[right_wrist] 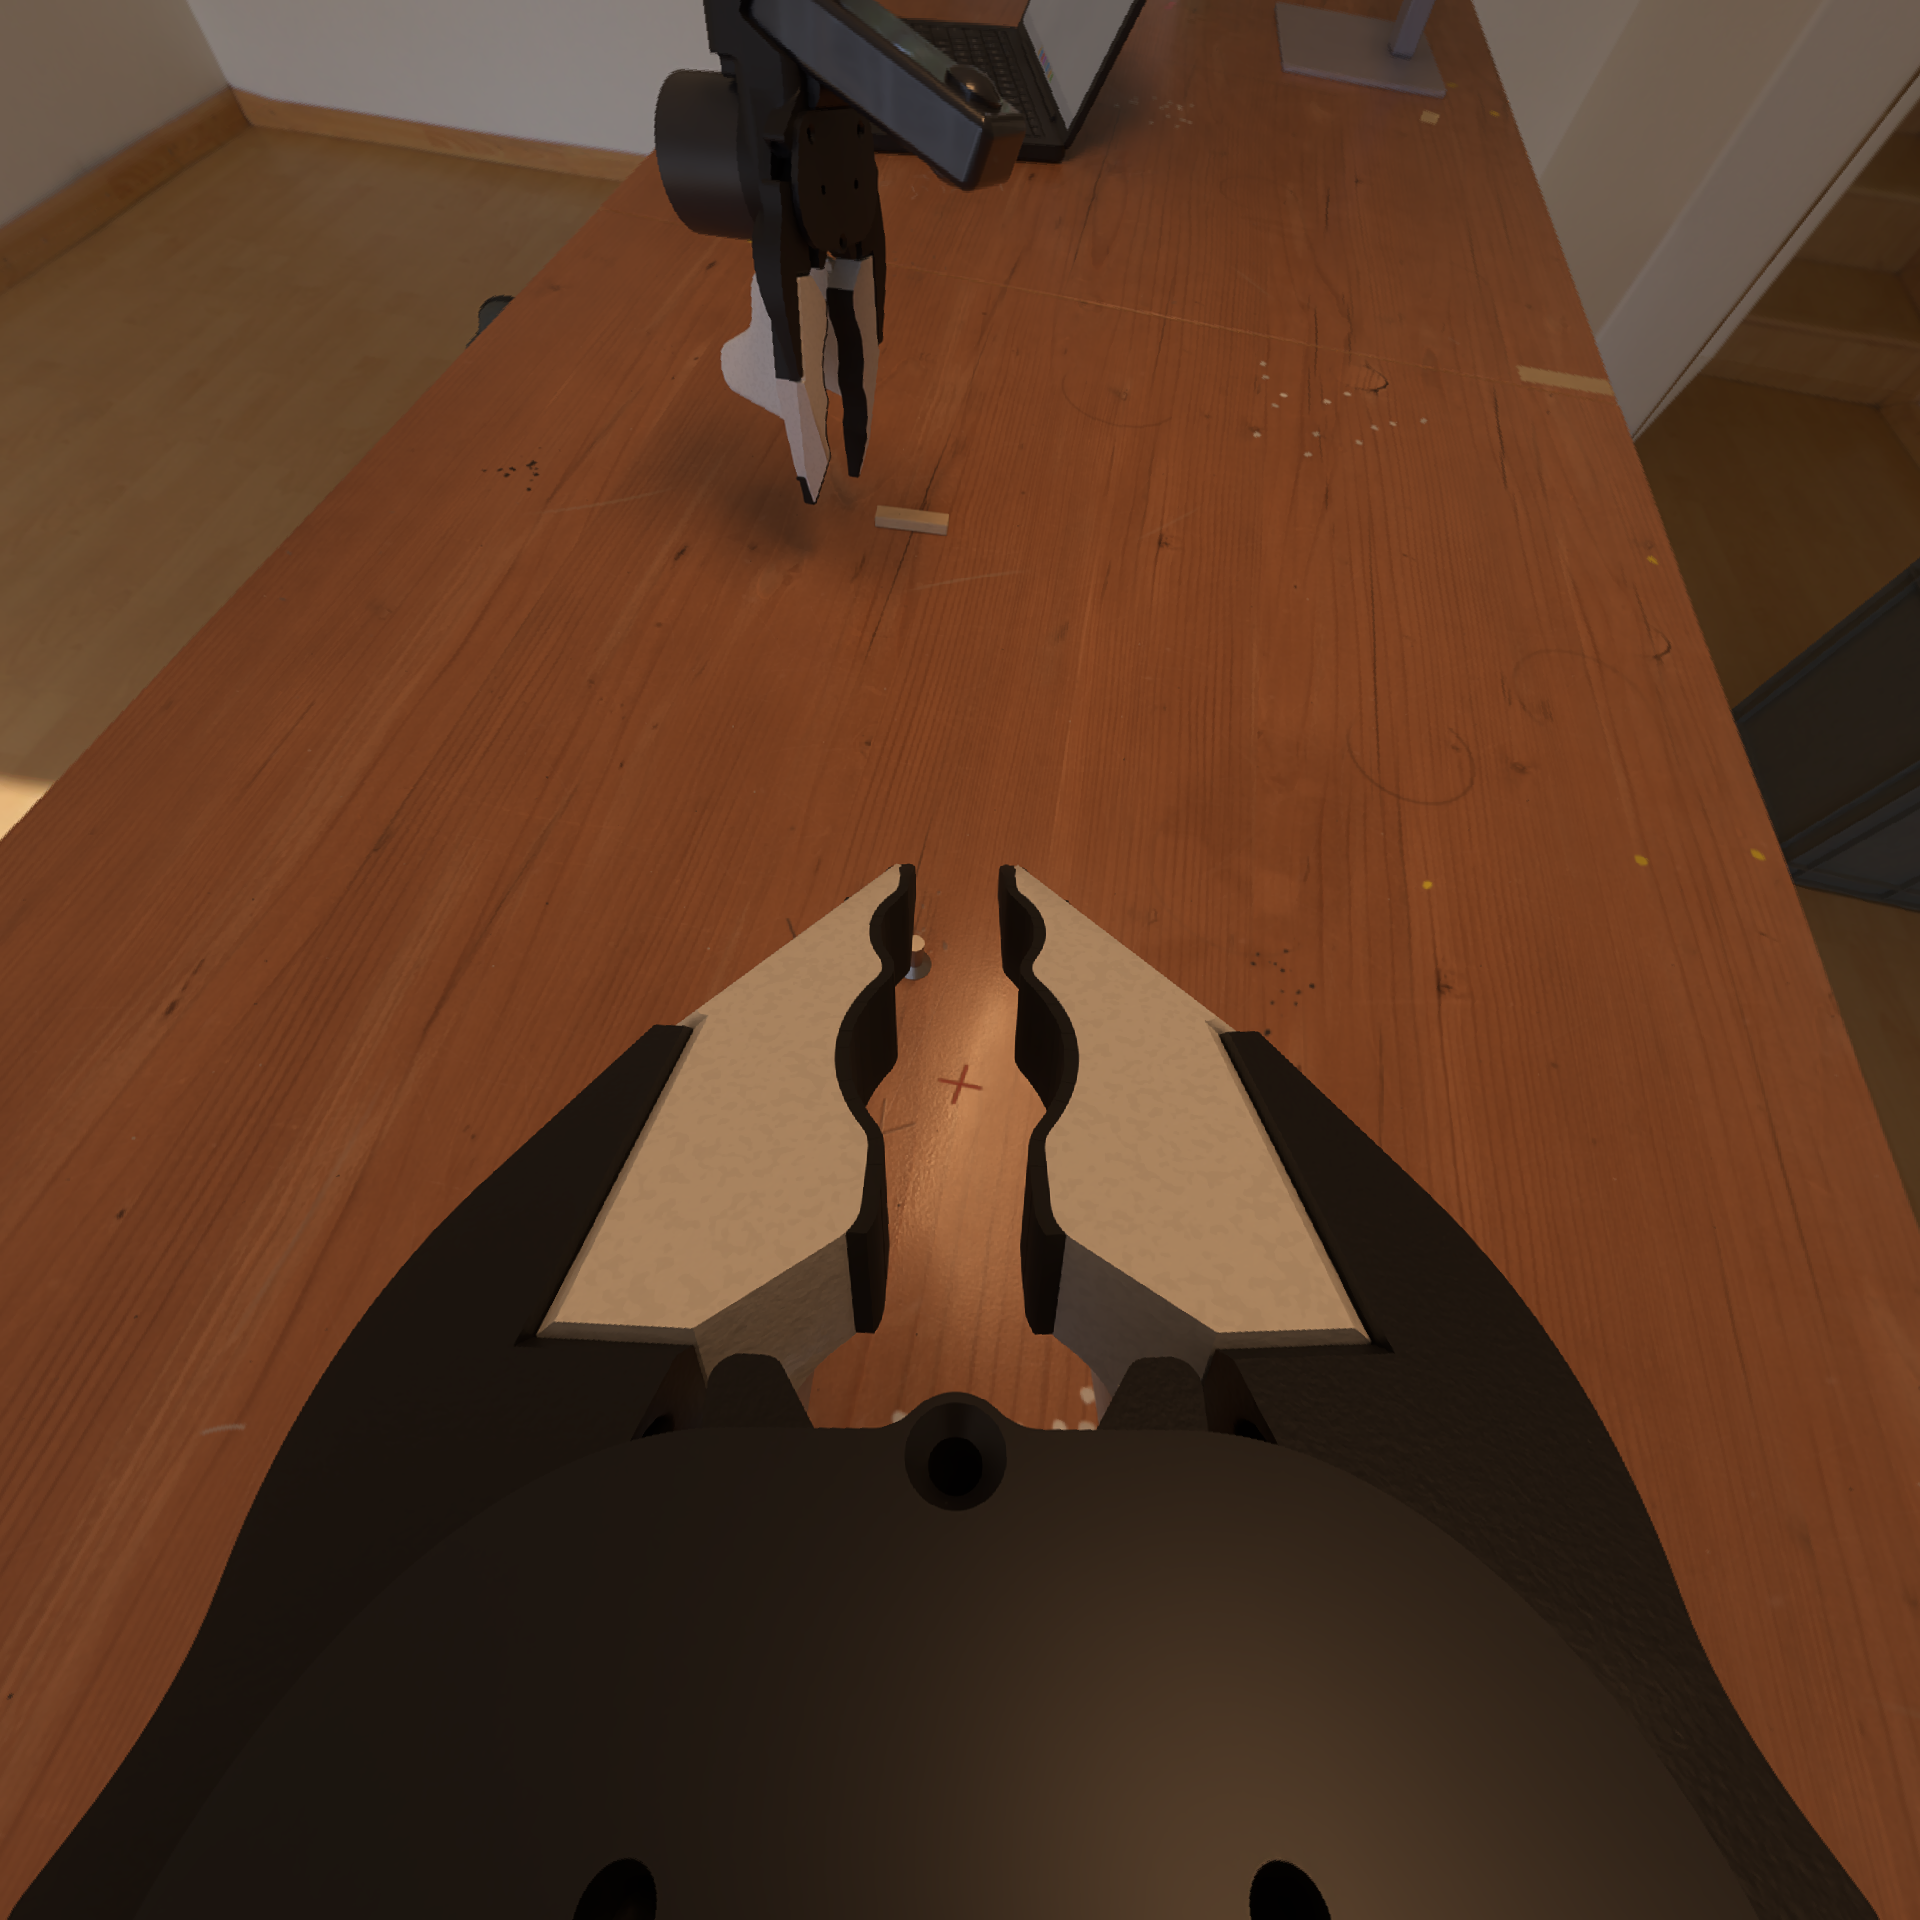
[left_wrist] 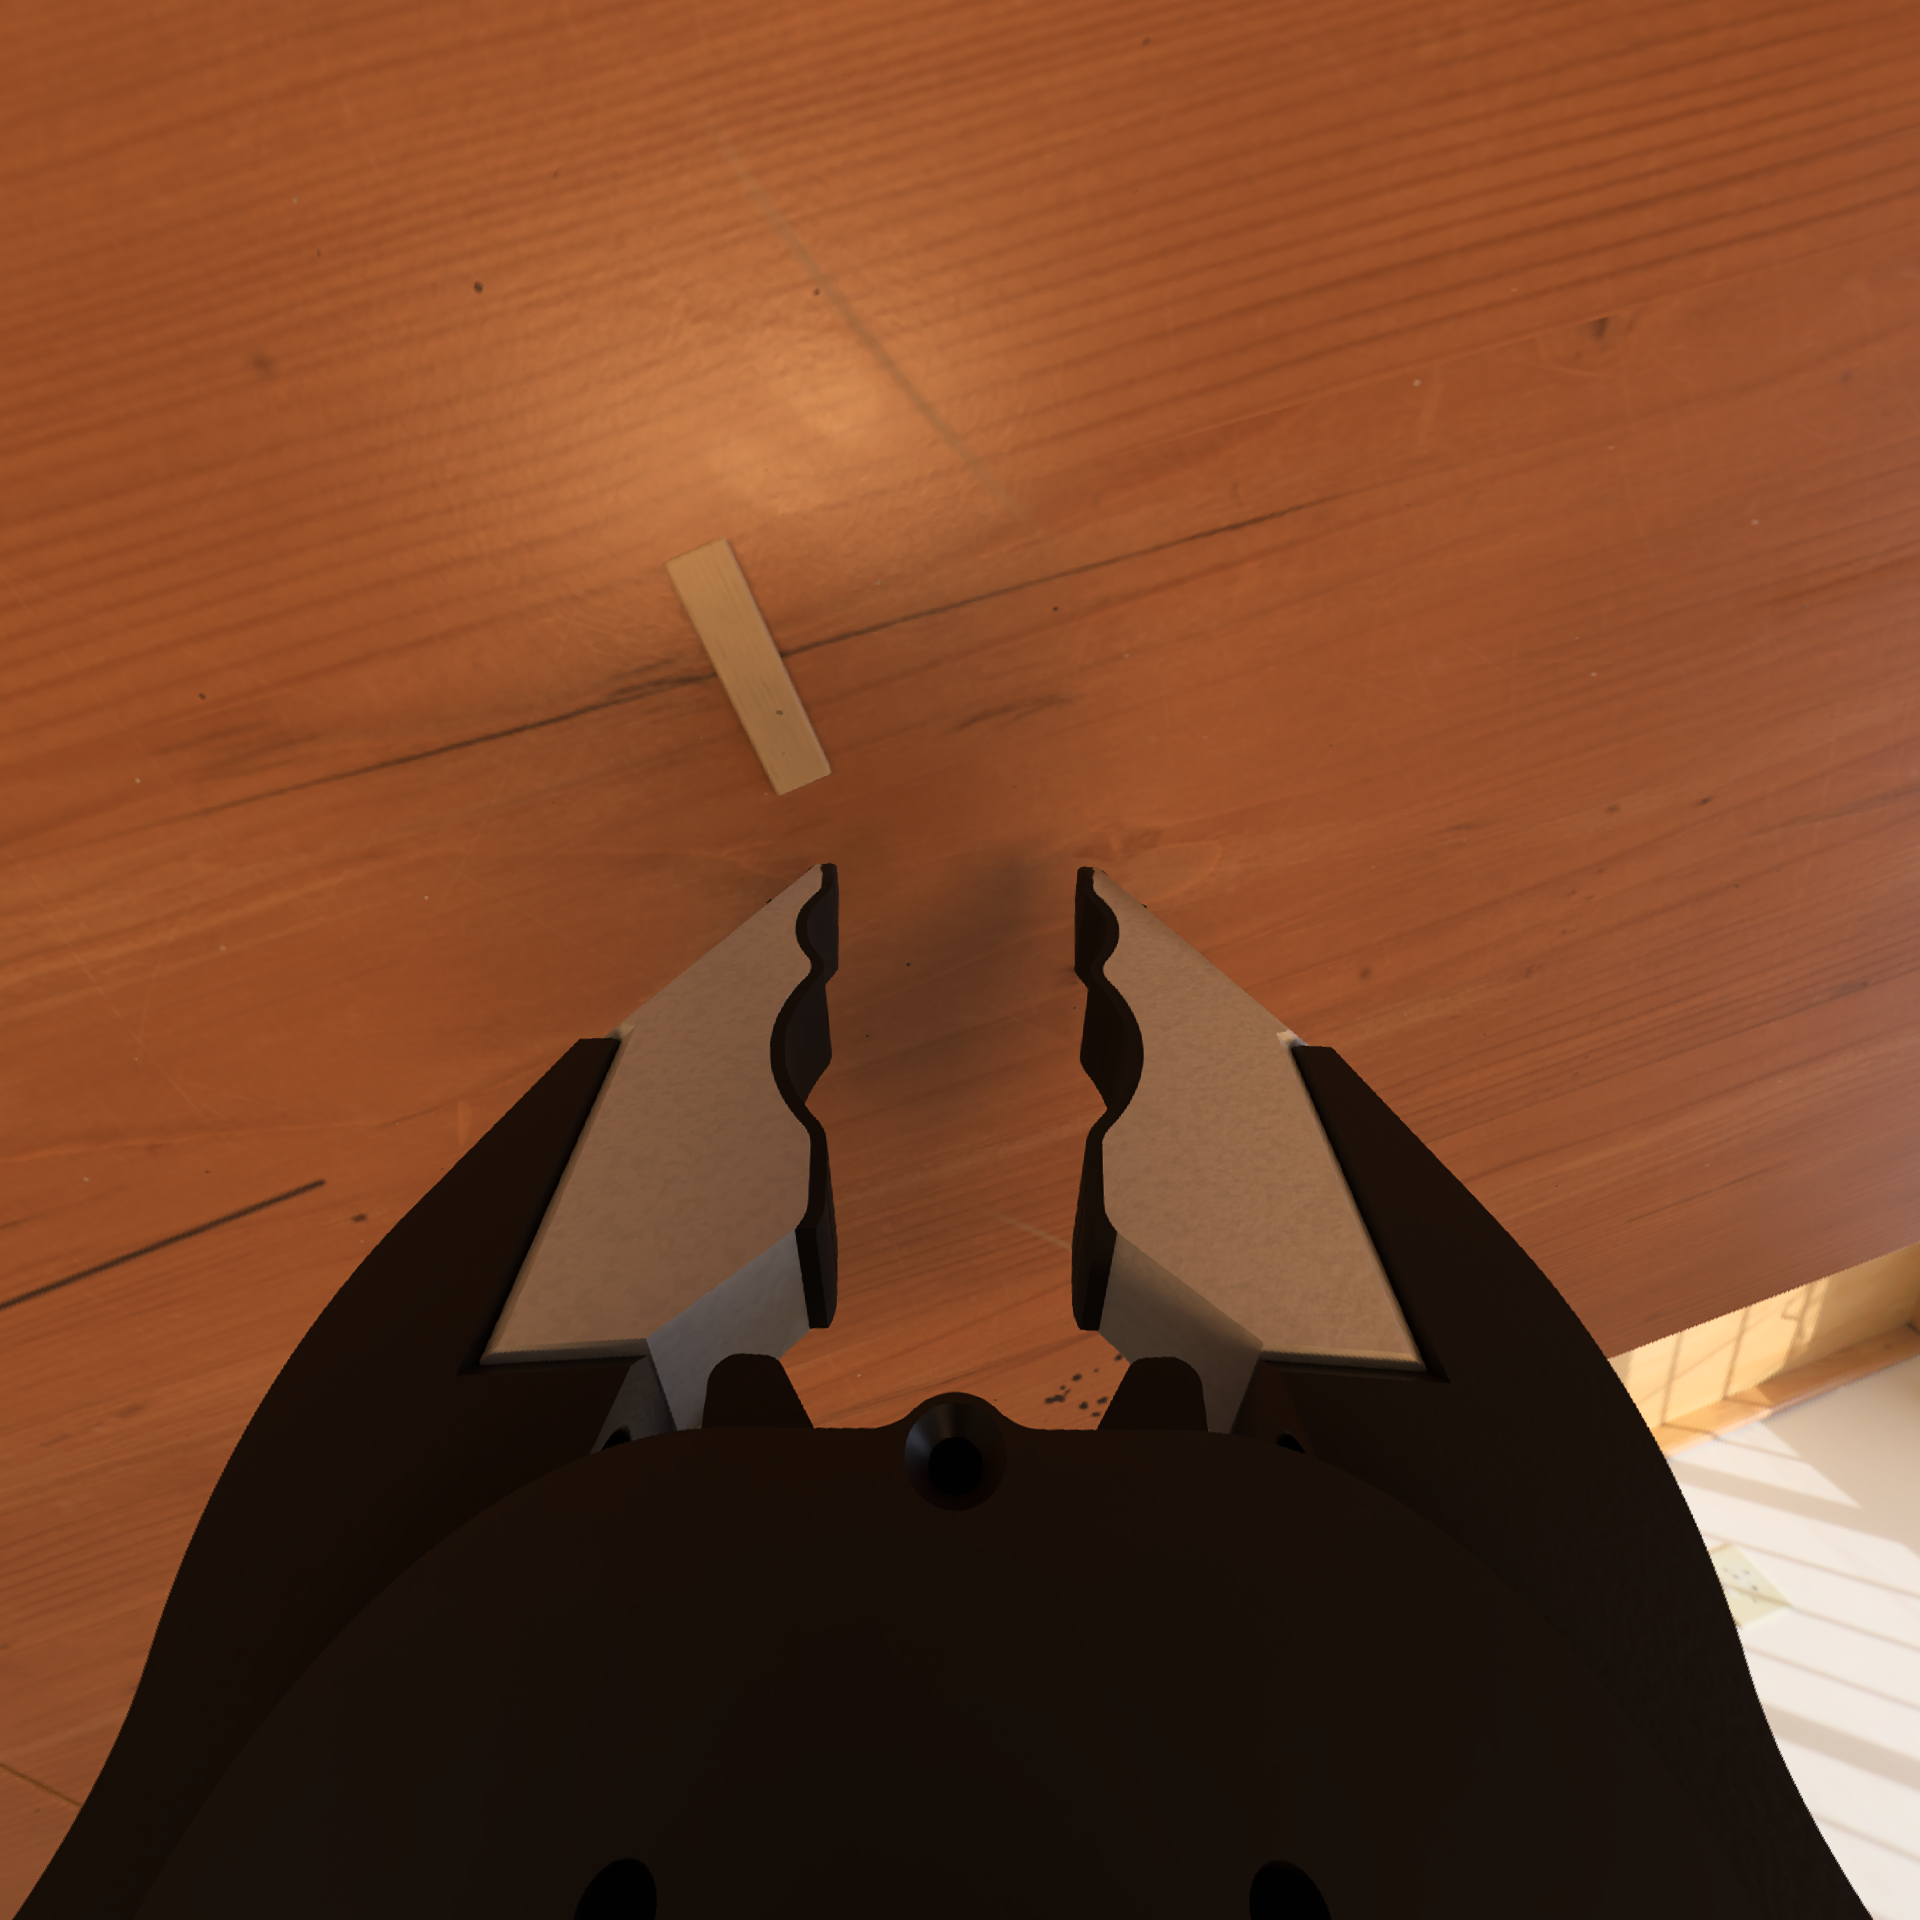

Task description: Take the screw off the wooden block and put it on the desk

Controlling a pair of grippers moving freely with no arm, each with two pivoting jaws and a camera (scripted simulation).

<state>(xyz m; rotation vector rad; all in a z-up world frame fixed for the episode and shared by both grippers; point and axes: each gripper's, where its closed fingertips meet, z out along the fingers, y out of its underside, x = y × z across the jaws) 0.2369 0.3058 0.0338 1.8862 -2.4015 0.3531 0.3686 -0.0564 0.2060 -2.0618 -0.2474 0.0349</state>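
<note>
A small pale wooden block (left_wrist: 748, 665) lies flat on the desk (left_wrist: 1351, 520), just ahead and left of my left gripper (left_wrist: 956, 873), which is open and empty above the desk. No screw shows on the block. In the right wrist view the block (right_wrist: 911, 520) lies far off beside the left gripper (right_wrist: 831, 483). My right gripper (right_wrist: 956, 873) is open with a narrow gap, low over the desk (right_wrist: 520, 831). A small metal screw (right_wrist: 917, 961) rests on the desk between its fingers, close to the left finger and partly hidden by it.
A laptop (right_wrist: 997, 73) and a monitor stand (right_wrist: 1361, 47) sit at the desk's far end. The desk's long edges run along both sides, with floor (right_wrist: 208, 364) beyond. A small red cross mark (right_wrist: 960, 1084) lies on the desk between the right fingers.
</note>
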